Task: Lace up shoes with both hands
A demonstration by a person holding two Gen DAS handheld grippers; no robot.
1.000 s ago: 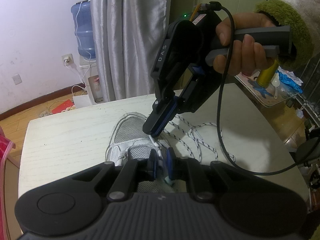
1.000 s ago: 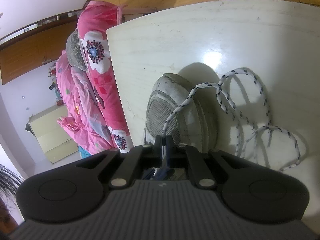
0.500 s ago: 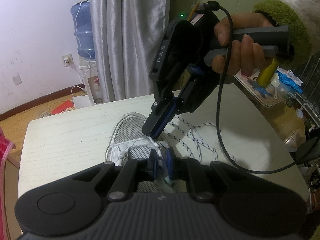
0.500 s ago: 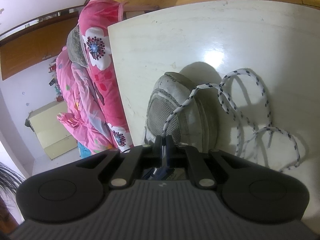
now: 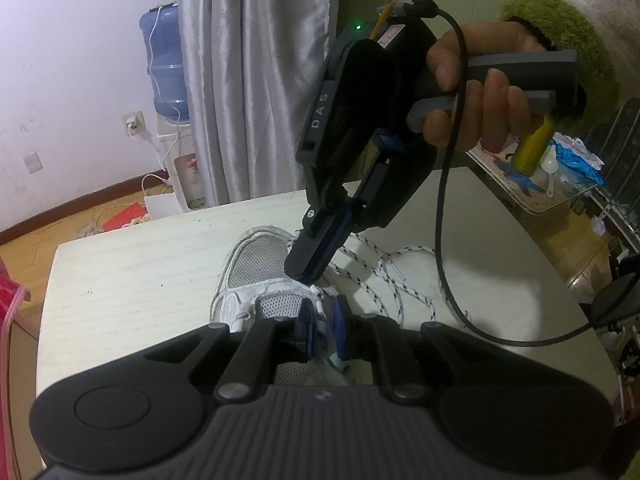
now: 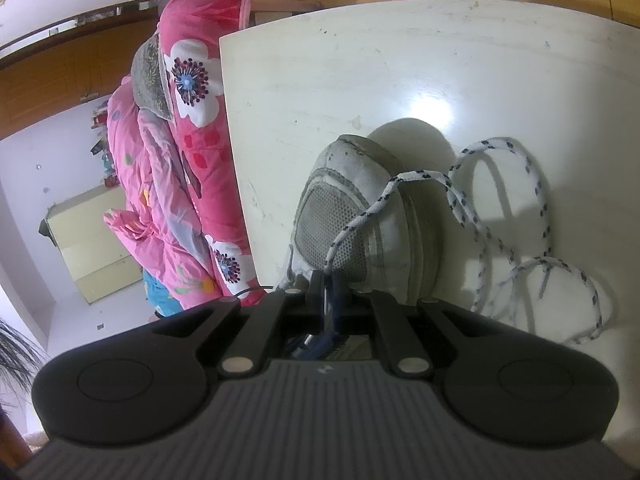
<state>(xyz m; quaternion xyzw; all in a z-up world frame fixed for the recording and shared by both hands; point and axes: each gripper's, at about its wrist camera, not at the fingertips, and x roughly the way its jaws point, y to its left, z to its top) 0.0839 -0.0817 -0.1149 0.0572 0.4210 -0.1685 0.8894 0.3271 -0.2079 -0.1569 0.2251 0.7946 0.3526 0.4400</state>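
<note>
A worn white-grey mesh sneaker [image 5: 256, 272] lies on the pale table [image 5: 132, 280], toe pointing away; it also shows in the right wrist view [image 6: 352, 216]. A white lace with dark flecks [image 6: 532, 256] runs from the shoe into loose loops on the table. My left gripper [image 5: 323, 320] sits over the shoe's eyelet row, its blue pads narrowly apart around the lace tip and eyelet flap. My right gripper [image 5: 306, 274] comes down from above, tips at the same eyelet; in its own view [image 6: 329, 292] it is shut on the lace.
A pink flowered quilt [image 6: 188, 152] lies beside the table's edge. A grey curtain [image 5: 256, 80] and a water dispenser [image 5: 166, 68] stand behind the table. A tray with a yellow bottle [image 5: 532, 152] stands at the far right. The gripper cable [image 5: 444, 240] hangs over the table.
My right gripper has moved slightly left and down toward the eyelet with the lace. The left gripper has stayed in place.
</note>
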